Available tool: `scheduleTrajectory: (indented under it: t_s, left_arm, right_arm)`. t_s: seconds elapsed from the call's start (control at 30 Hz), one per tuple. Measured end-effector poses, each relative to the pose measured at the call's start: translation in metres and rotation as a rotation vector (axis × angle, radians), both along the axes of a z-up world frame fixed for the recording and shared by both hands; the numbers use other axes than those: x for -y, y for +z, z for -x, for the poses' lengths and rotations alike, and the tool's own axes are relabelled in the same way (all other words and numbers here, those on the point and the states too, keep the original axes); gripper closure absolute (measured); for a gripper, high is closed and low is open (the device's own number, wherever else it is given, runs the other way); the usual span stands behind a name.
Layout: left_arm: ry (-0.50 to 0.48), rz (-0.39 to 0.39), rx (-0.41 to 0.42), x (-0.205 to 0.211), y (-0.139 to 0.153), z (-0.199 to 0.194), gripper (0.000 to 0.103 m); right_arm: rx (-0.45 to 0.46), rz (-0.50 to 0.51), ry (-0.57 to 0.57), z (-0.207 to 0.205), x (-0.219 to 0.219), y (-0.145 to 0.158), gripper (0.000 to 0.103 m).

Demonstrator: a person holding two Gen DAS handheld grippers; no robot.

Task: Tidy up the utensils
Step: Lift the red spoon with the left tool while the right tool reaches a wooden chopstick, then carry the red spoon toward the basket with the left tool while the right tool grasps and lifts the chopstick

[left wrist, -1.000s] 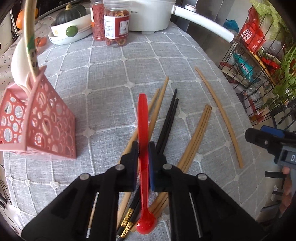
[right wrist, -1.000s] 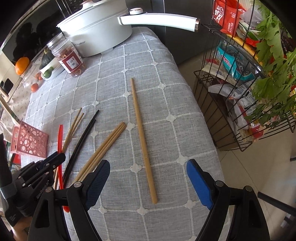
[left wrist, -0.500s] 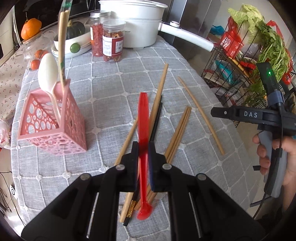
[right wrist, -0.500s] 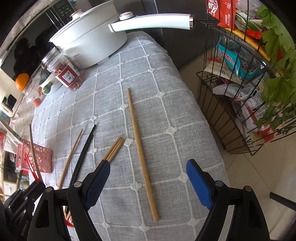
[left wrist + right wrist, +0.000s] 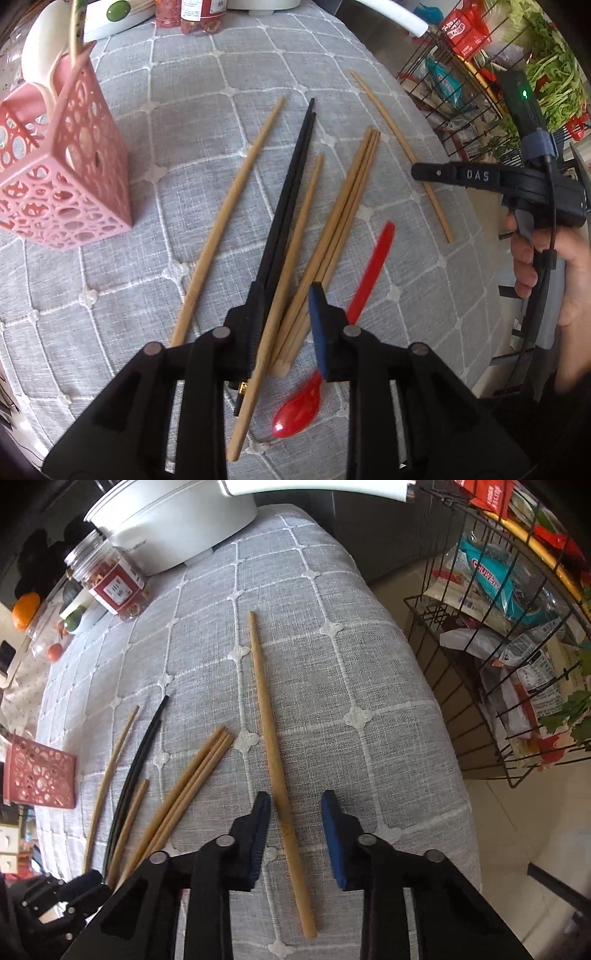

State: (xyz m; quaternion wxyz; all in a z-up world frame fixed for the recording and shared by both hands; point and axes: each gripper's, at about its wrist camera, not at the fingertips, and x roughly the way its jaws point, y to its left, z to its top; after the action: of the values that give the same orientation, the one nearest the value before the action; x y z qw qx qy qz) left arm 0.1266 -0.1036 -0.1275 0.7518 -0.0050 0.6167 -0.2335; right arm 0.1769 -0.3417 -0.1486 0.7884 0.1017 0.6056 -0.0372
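A: While the red spoon [image 5: 334, 325] is lying on the grey cloth [image 5: 207, 122] at lower centre, is the left gripper [image 5: 286, 306] gripping anything?

B: No, its jaws are standing parted and empty over the black chopsticks [image 5: 291, 177] and bamboo chopsticks [image 5: 343, 206]; the spoon is passing behind its right finger.

A: And the right gripper [image 5: 295, 823]?

B: Also spread open, straddling a lone bamboo chopstick [image 5: 271, 746]. The pink holder [image 5: 62, 162] is standing at the upper left, holding a white spoon [image 5: 38, 62].
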Motion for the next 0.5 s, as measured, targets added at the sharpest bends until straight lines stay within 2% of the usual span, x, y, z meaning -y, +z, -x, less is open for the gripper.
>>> scheduleTrajectory:
  t_s: [0.03, 0.17, 0.3, 0.43, 0.5]
  left_arm:
    - [0.001, 0.016, -0.003, 0.0, 0.001, -0.001, 0.075]
    - [-0.064, 0.053, -0.01, 0.014, 0.002, 0.002, 0.075]
    - [-0.161, 0.028, 0.002, 0.043, -0.004, 0.011, 0.074]
    - [-0.217, -0.012, 0.033, 0.063, -0.011, 0.01, 0.072]
    - [-0.236, -0.037, 0.04, 0.075, -0.015, 0.009, 0.067]
  right_arm:
    - [-0.008, -0.001, 0.007, 0.002, 0.0, 0.0, 0.092]
    - [-0.068, -0.033, 0.035, 0.017, 0.002, -0.001, 0.094]
    - [-0.165, -0.02, 0.086, 0.04, -0.001, -0.004, 0.094]
    - [-0.188, -0.021, 0.131, 0.056, -0.006, -0.002, 0.093]
    - [-0.169, -0.064, 0.11, 0.058, -0.001, 0.001, 0.084]
